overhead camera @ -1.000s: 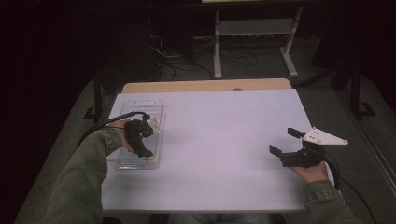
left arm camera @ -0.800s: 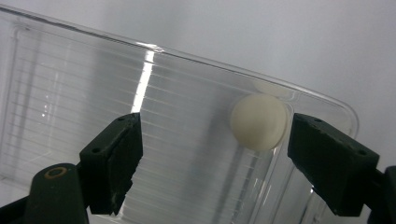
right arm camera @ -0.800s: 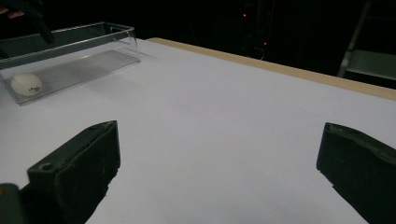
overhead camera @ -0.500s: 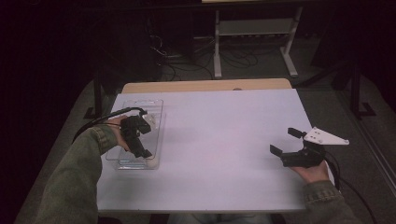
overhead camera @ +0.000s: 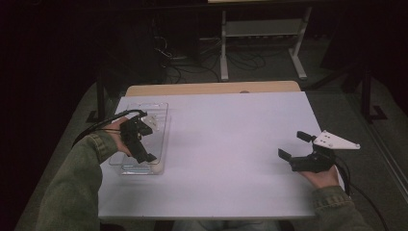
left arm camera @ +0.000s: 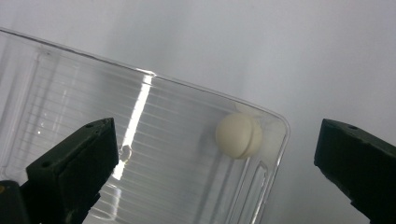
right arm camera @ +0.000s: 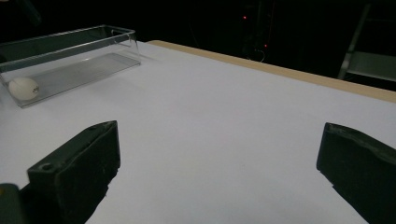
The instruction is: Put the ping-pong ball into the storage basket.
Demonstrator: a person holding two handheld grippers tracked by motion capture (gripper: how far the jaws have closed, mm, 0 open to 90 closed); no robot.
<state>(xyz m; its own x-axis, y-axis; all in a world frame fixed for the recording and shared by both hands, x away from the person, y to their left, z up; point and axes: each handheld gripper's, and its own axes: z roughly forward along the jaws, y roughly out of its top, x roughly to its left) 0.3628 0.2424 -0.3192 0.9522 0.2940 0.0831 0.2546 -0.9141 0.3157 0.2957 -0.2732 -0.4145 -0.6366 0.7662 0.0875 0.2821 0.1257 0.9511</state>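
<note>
— Left gripper point(overhead camera: 144, 143), the black two-jaw one, hangs over the clear plastic tray point(overhead camera: 161, 113) with its jaws wide apart. They have just been opening, and nothing is between them.

— Why is it up there?

— I think it just let go of the little round white ball point(left arm camera: 239, 136). The ball sits on the tray floor, in the corner nearest the person, just beside the wall. From the left gripper view you look straight down on it.

— What does the ball look like?

— Creamy white and smooth, with a thin line running around it like a seam. It looks light, so the tray walls should stop it from rolling off the white table point(overhead camera: 231, 144).

— And the other side?

— Right gripper point(overhead camera: 294, 146), black with a grey three-cornered plate on top, rests low at the table's right side, well apart from the tray. Its jaws are spread too and hold nothing. I think it just waits.
</note>
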